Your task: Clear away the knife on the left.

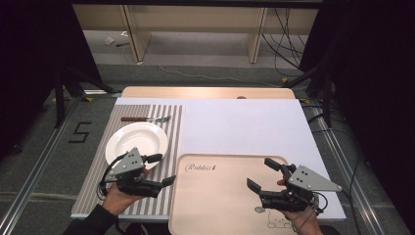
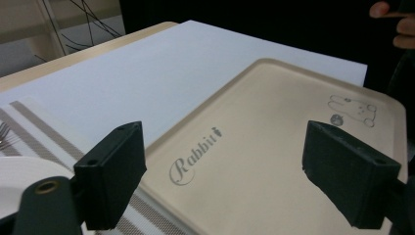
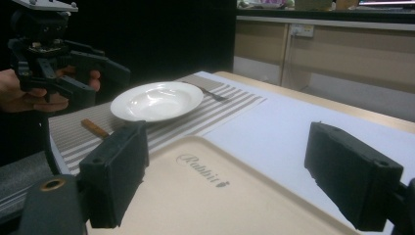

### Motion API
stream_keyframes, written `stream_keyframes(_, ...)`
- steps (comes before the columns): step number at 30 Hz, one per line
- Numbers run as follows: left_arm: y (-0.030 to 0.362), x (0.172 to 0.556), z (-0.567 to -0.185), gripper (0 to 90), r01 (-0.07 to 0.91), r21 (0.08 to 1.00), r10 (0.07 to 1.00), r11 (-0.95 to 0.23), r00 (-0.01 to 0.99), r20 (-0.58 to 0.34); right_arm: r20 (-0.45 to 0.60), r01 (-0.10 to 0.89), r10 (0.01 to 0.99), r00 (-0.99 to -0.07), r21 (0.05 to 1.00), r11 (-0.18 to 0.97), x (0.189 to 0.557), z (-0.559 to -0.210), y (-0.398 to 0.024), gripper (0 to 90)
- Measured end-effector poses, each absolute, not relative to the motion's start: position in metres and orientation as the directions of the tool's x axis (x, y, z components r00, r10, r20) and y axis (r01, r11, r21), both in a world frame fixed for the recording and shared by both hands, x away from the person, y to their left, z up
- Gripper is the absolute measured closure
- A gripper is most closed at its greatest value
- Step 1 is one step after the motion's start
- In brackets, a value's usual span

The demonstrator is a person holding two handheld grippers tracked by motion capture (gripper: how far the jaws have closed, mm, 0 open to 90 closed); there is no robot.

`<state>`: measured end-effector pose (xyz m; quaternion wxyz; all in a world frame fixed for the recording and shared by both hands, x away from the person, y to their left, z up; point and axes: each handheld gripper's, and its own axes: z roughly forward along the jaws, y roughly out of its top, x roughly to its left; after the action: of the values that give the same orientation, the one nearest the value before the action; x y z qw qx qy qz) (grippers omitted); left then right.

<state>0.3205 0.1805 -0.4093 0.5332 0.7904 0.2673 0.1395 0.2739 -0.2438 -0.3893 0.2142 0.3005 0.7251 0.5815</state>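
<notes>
Striped mat (image 1: 147, 127) — fork (image 1: 145, 119) half-hidden; left gripper (image 1: 160, 170), right gripper (image 1: 262, 175) agape, empty.

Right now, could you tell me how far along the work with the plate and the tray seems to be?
Nothing looks moved yet: the round white plate and the wooden-handled fork lie on the striped grey placemat, and the beige Rabbit-printed tray is bare. In hand: nothing. The left hand-held gripper hovers open beside the plate; the right hand-held gripper is open above the tray. Any grasping or transfer still appears to lie ahead.
</notes>
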Motion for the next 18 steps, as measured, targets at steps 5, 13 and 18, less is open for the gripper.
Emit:
stream_keyframes(5, 0.196, 0.321, -0.405, 16.2, 0.281, 0.906, 0.576, -0.317, 0.816, -0.051, 0.037, 0.186, 0.688, -0.725, 0.972, 0.144, 0.274, -0.389, -0.244, 17.6)
stream_keyframes(13, 0.22, 0.319, -0.406, 18.8, 0.32, 0.841, 0.586, -0.436, 0.811, -0.005, 0.038, 0.188, 0.69, -0.723, 0.972, 0.143, 0.275, -0.39, -0.244, 17.5)
stream_keyframes(18, 0.219, 0.32, -0.412, 20.2, 0.341, 0.797, 0.57, -0.499, 0.821, 0.005, 0.037, 0.187, 0.69, -0.723, 0.972, 0.145, 0.274, -0.39, -0.244, 17.5)
